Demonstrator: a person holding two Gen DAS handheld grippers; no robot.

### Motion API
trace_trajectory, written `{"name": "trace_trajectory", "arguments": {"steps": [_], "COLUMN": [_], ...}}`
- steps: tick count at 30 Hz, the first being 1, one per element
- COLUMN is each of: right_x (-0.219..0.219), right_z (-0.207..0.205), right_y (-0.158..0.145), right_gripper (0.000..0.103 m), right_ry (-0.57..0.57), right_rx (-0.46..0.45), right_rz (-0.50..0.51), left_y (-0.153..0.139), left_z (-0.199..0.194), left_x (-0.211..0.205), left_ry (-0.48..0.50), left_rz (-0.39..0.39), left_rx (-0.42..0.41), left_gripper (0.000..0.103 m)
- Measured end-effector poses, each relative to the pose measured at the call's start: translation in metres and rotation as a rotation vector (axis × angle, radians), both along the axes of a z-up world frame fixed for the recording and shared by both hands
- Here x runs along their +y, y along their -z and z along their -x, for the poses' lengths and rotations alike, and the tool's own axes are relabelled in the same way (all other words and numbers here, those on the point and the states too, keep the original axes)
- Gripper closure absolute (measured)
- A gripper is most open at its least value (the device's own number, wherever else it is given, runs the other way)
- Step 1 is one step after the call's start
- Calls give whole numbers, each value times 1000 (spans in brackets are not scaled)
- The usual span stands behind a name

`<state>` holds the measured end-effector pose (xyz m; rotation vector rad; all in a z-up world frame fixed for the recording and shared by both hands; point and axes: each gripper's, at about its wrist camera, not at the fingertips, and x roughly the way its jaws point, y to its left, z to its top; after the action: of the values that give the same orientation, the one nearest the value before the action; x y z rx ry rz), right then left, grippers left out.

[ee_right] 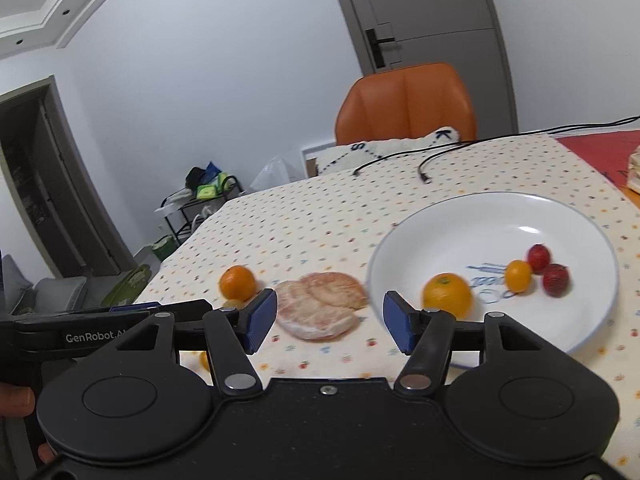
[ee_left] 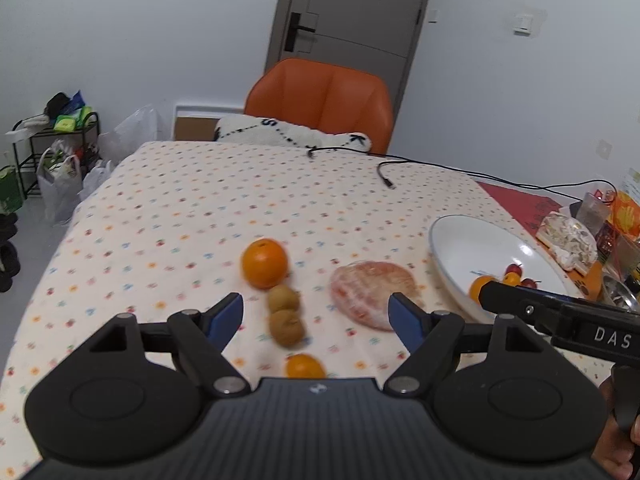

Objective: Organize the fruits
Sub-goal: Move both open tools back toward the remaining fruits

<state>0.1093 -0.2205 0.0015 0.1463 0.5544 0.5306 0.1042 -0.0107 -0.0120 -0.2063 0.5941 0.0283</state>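
on the dotted tablecloth (ee_left: 168,208), left to right, lay one orange (ee_left: 264,263), two brown kiwis (ee_left: 285,314) touching end to end, one small tangerine (ee_left: 305,365) nearest the camera, and one peeled pomelo piece (ee_left: 374,294). the left gripper (ee_left: 316,320) hung above the kiwis, fingers spread wide and empty. further right, one white plate (ee_right: 500,216) held four fruits: two orange ones (ee_right: 448,295) and two red ones (ee_right: 556,279). the right gripper (ee_right: 330,320) hung open, empty, between pomelo and plate.

wrist views low over table (ee_left: 160,200), sharing plate (ee_right: 400,248)
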Motion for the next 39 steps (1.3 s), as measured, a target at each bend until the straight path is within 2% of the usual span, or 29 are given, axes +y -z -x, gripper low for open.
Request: {"name": "trace_trajectory", "arguments": {"steps": [21, 31, 32, 33, 34, 35, 39], "right_x": [71, 107, 111, 113, 115, 116, 115], "right_z": [19, 8, 7, 4, 2, 5, 6], "right_y": [5, 30, 35, 40, 44, 44, 38], "right_gripper": [43, 44, 49, 62, 67, 81, 81], "right_ry": [-143, -197, -201, -204, -203, -195, -230], "right_rx": [10, 56, 59, 69, 80, 58, 63], "right_rz": [71, 111, 121, 133, 141, 146, 140], "left_y": [16, 21, 22, 23, 23, 24, 26], "left_z": [33, 42, 42, 42, 42, 41, 35], "left_x": [59, 80, 83, 85, 87, 88, 89], "left_ry": [-78, -96, -100, -105, -109, -112, -108], "left_rz": [58, 62, 63, 63, 64, 66, 73], "left_rx": [13, 22, 24, 26, 28, 29, 37], "left_gripper": [25, 25, 25, 25, 25, 25, 25]}}
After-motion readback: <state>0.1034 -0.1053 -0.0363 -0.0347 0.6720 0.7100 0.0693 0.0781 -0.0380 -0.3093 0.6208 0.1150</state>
